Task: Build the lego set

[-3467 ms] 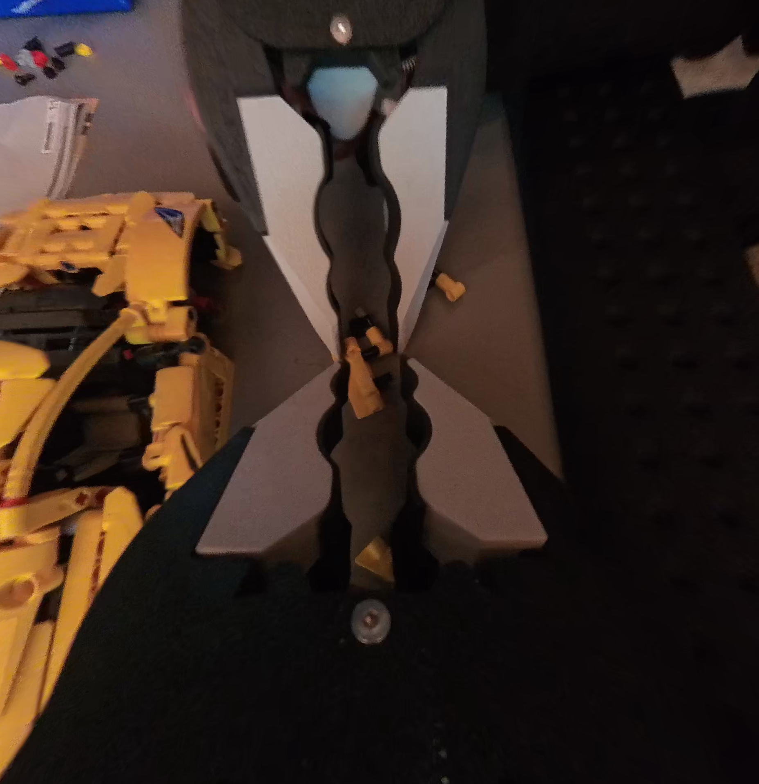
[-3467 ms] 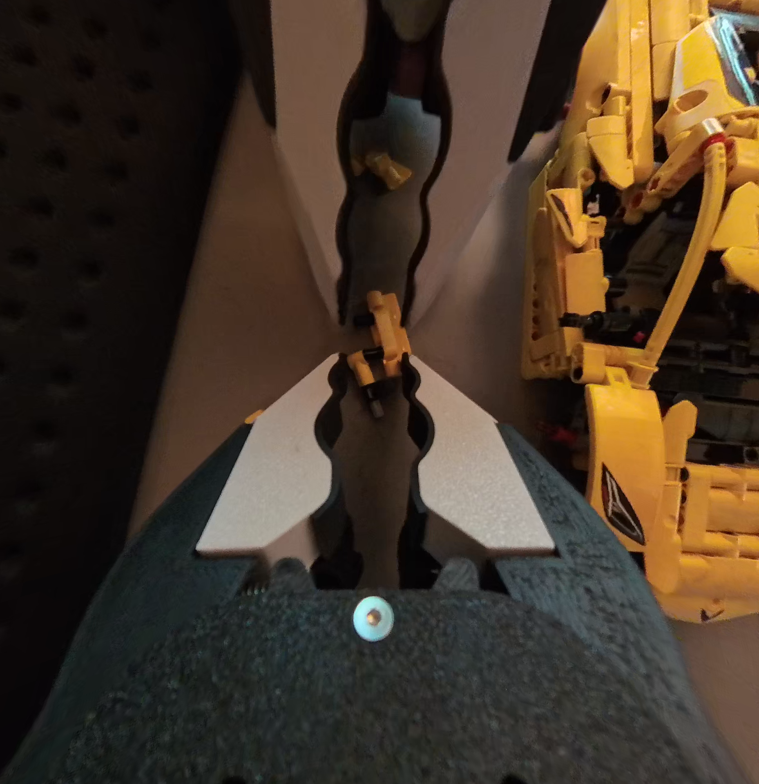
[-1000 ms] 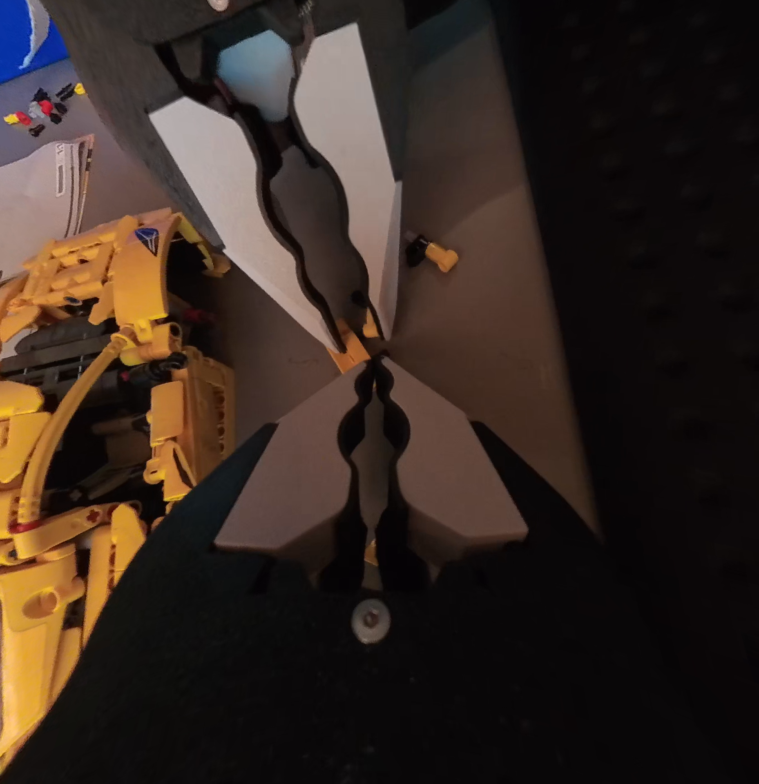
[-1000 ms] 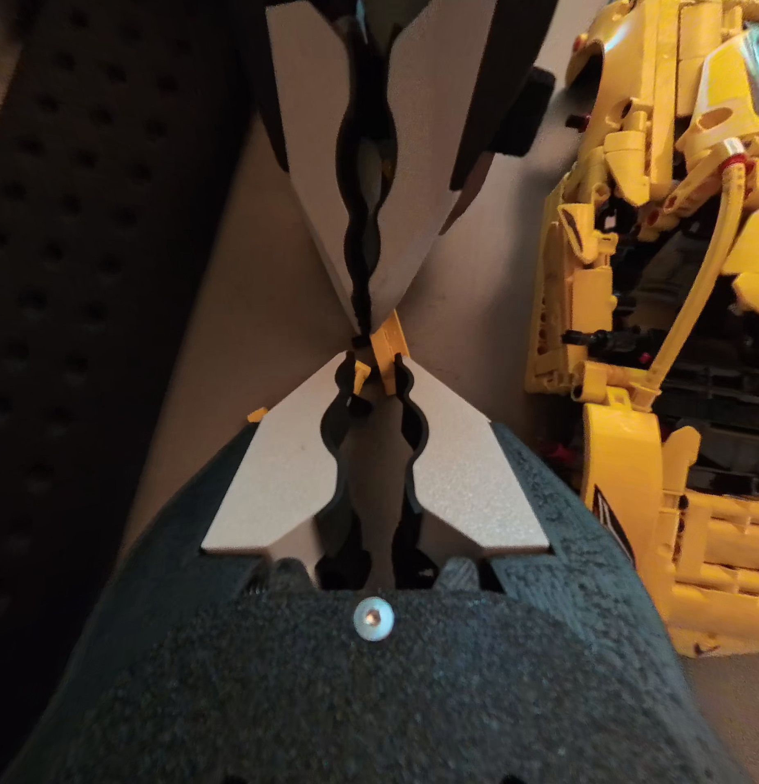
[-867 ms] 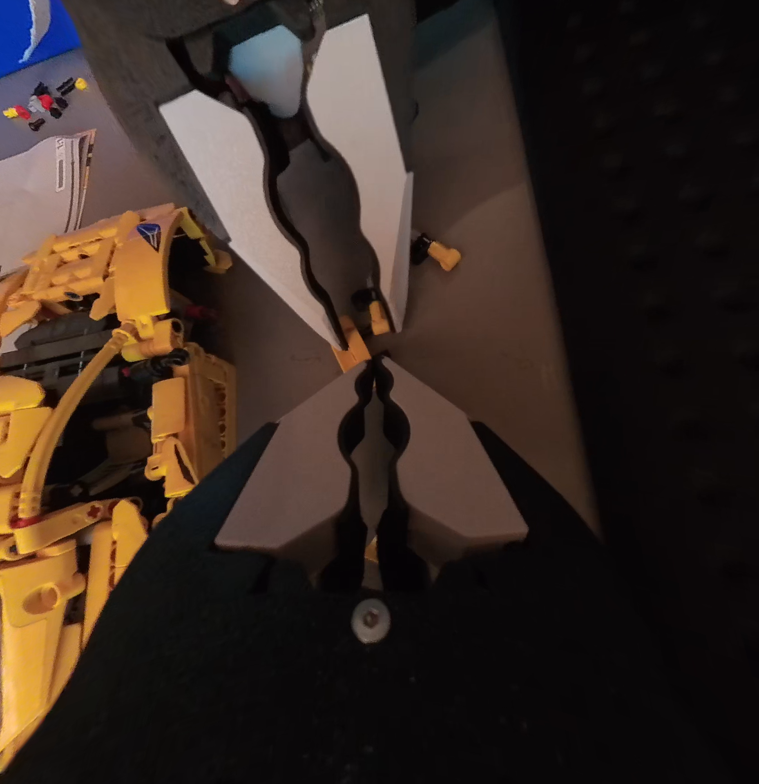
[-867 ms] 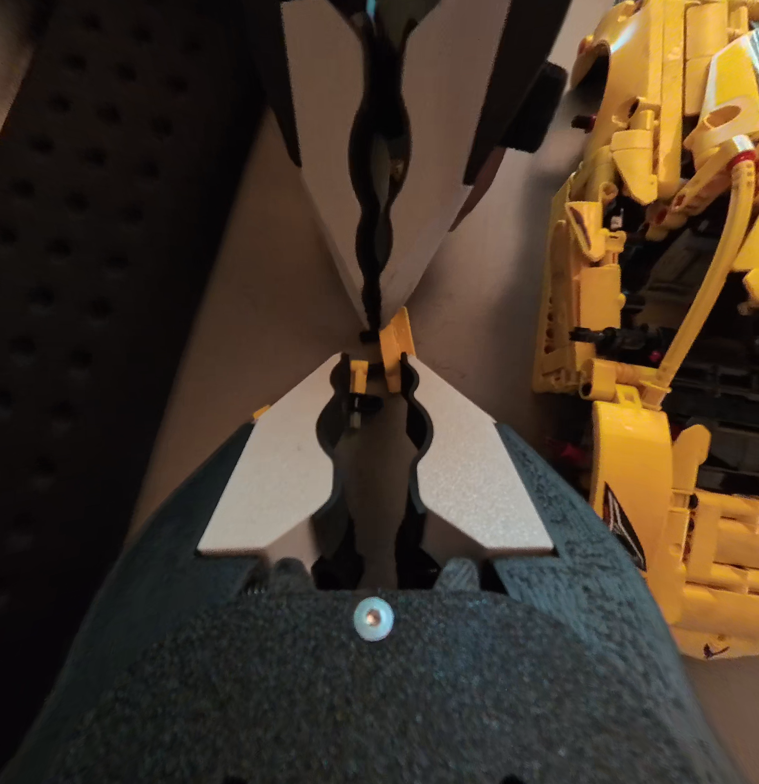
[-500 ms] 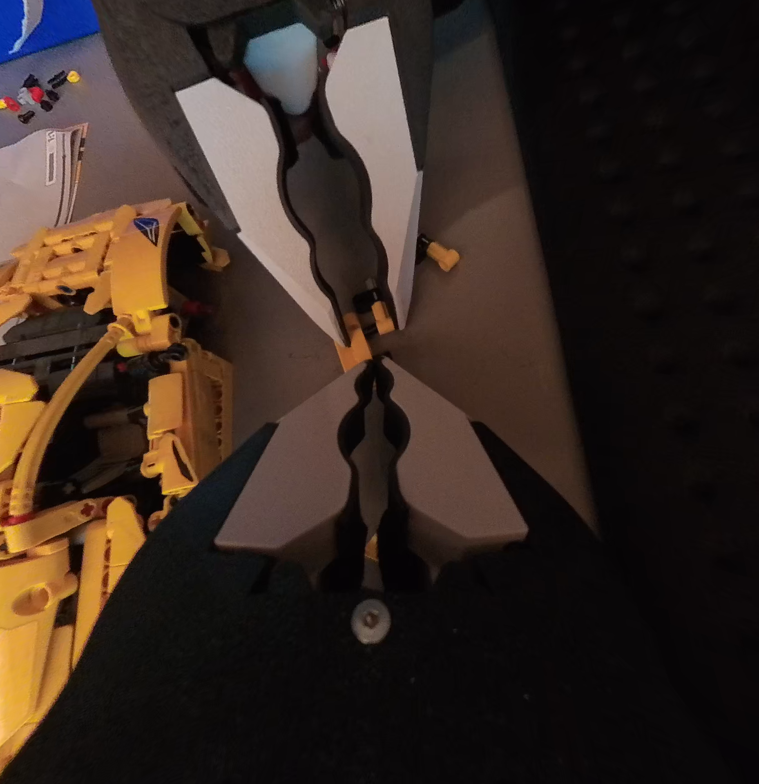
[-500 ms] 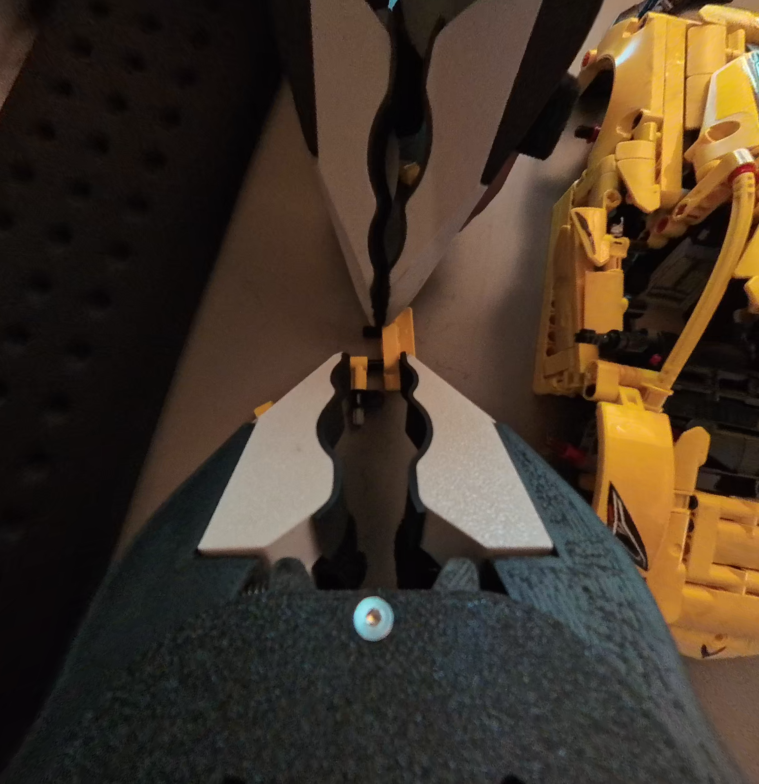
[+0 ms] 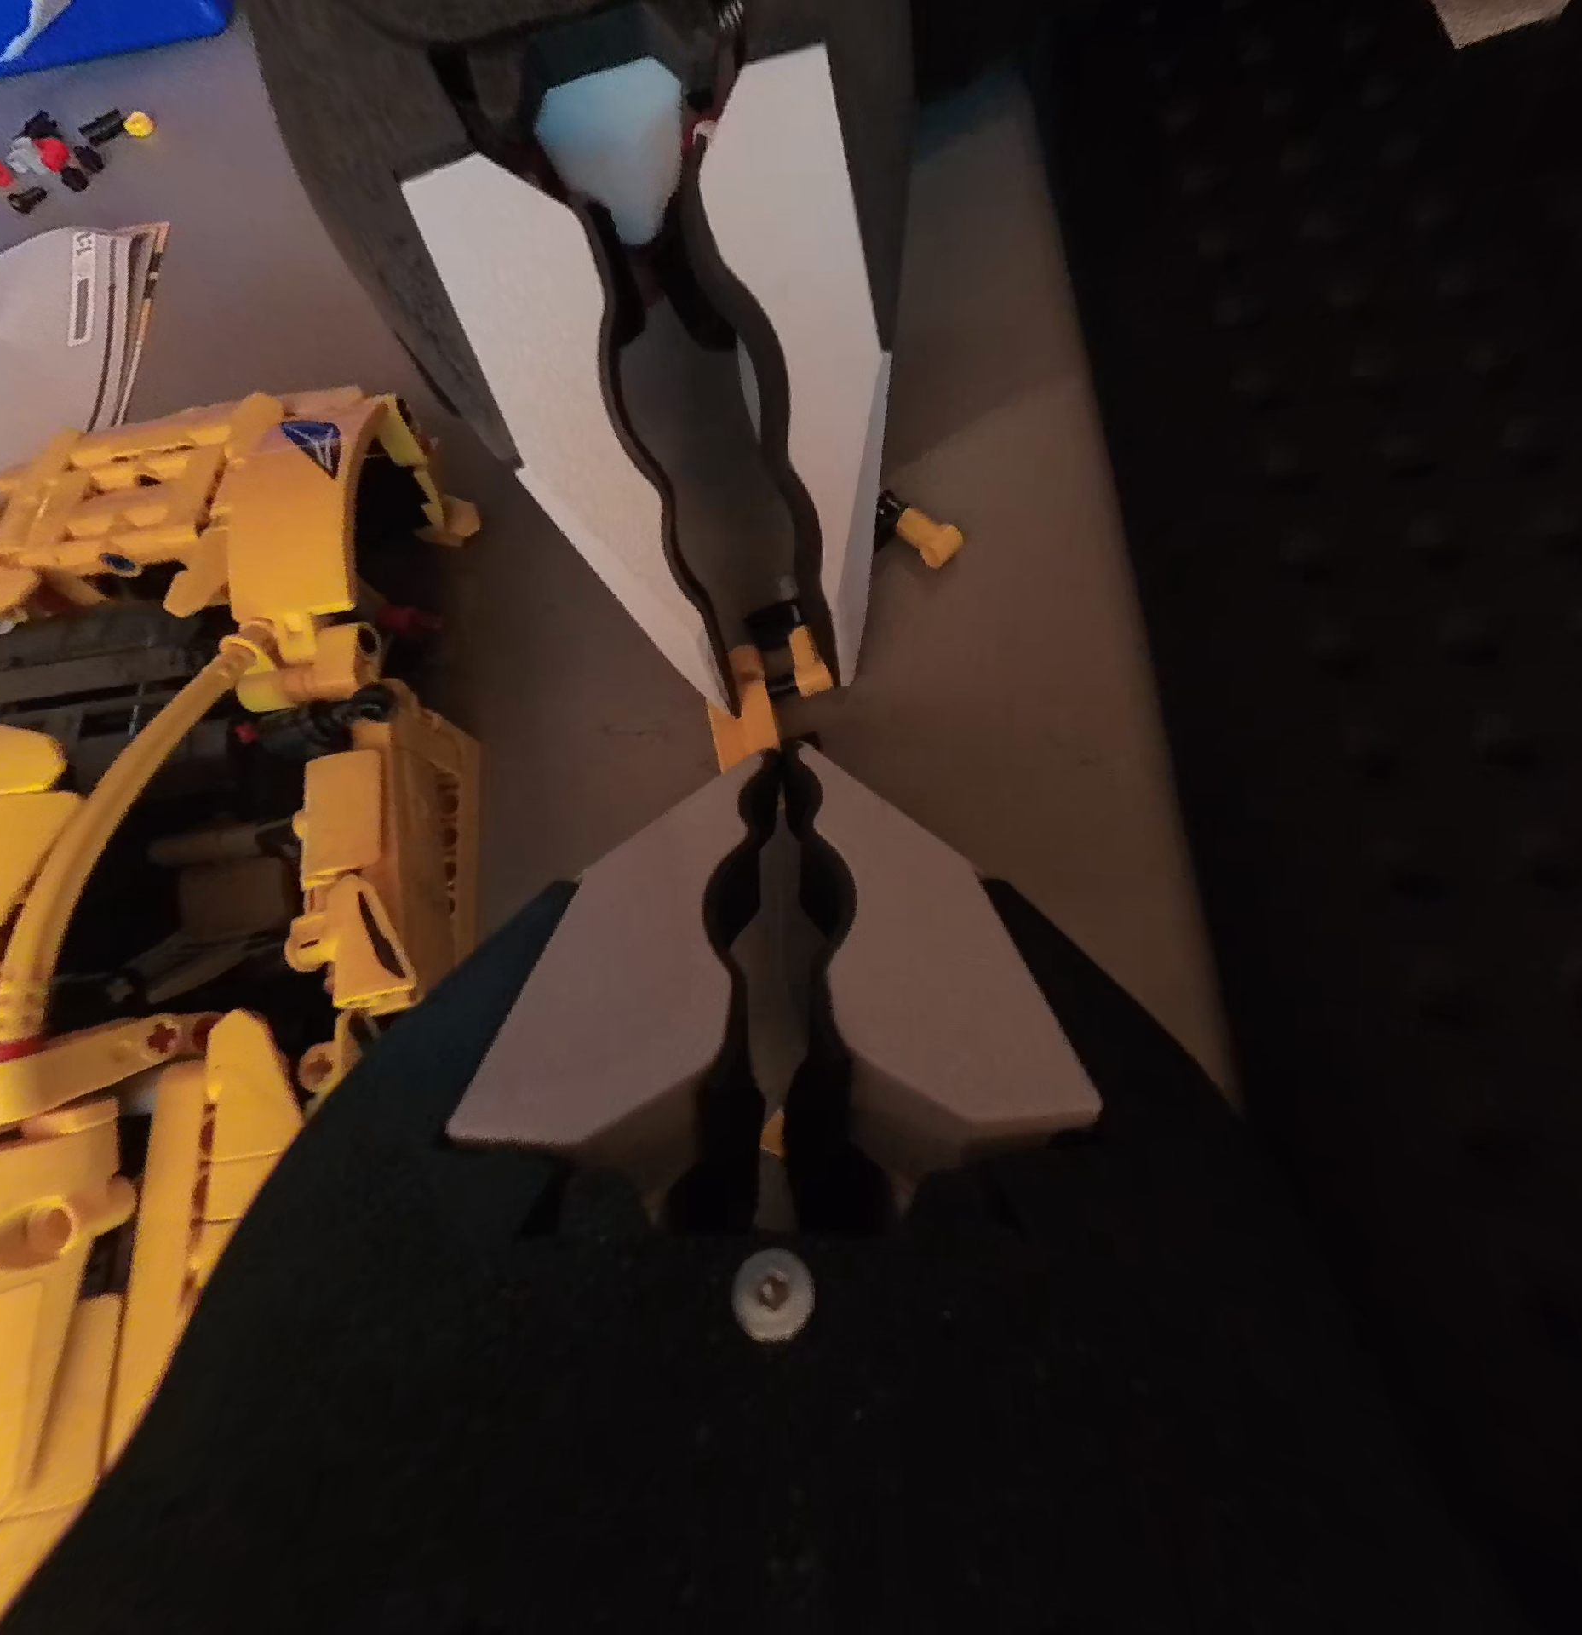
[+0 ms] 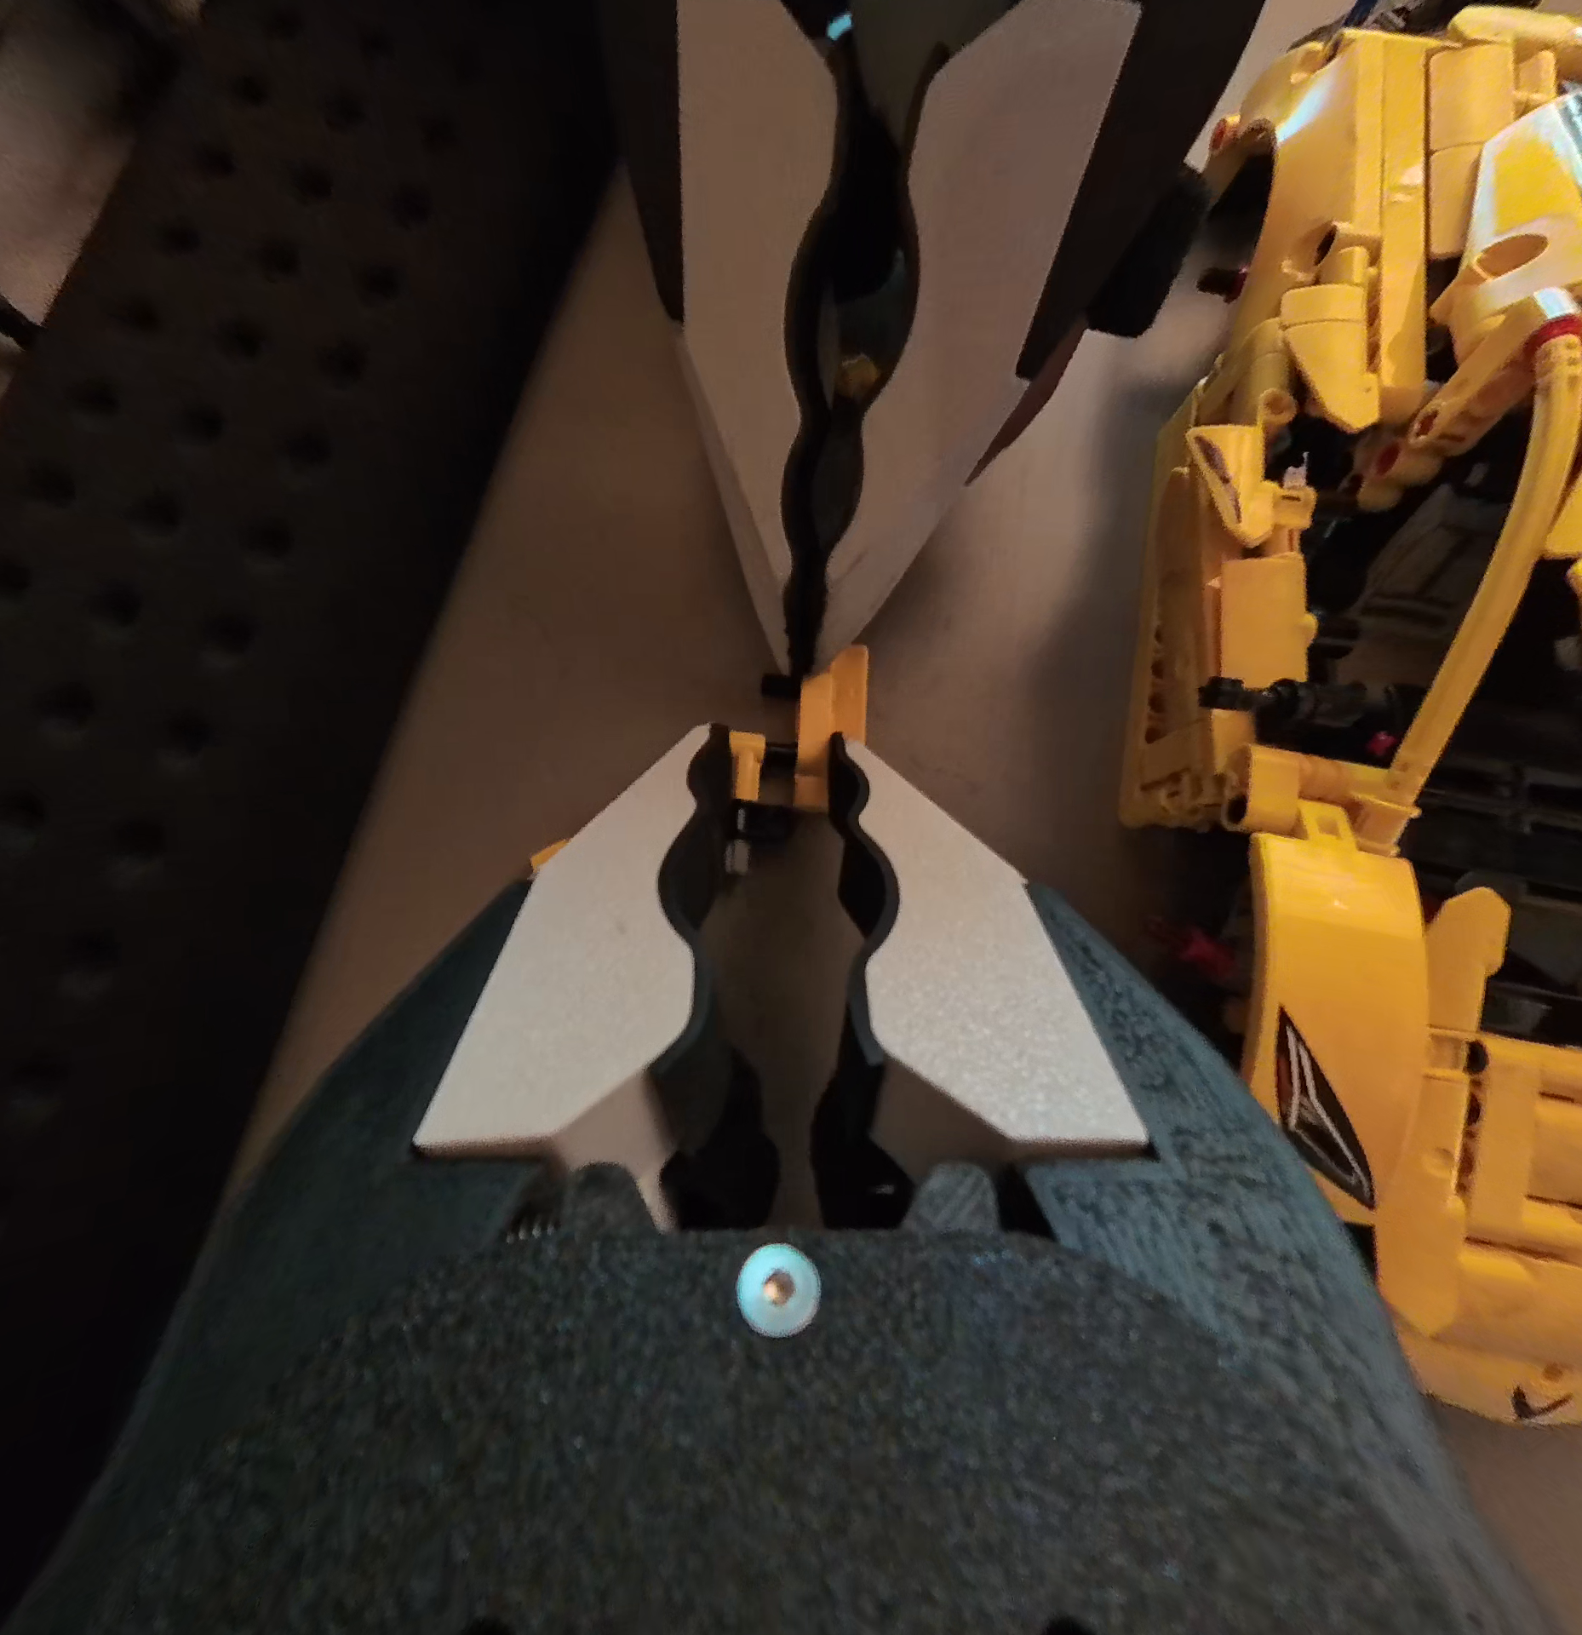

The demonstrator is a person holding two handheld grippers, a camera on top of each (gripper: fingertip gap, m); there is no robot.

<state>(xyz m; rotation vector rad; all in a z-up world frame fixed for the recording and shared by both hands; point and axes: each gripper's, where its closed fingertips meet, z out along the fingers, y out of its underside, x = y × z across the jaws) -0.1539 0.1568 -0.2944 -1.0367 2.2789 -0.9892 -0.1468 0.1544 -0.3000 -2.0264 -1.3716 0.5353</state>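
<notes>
The left gripper (image 9: 780,752) had its fingers (image 9: 681,885) nearly closed on a small yellow piece (image 9: 745,727). Tip to tip ahead, the right gripper (image 9: 774,681) pinched the same piece. Left of the fingers stood the yellow model (image 9: 195,796) on the desk (image 9: 991,752).

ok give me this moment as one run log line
left gripper: shut on black pin | right gripper: shut on small yellow assembly | tips facing, meeting above table | yellow car model beside, untouched
</notes>
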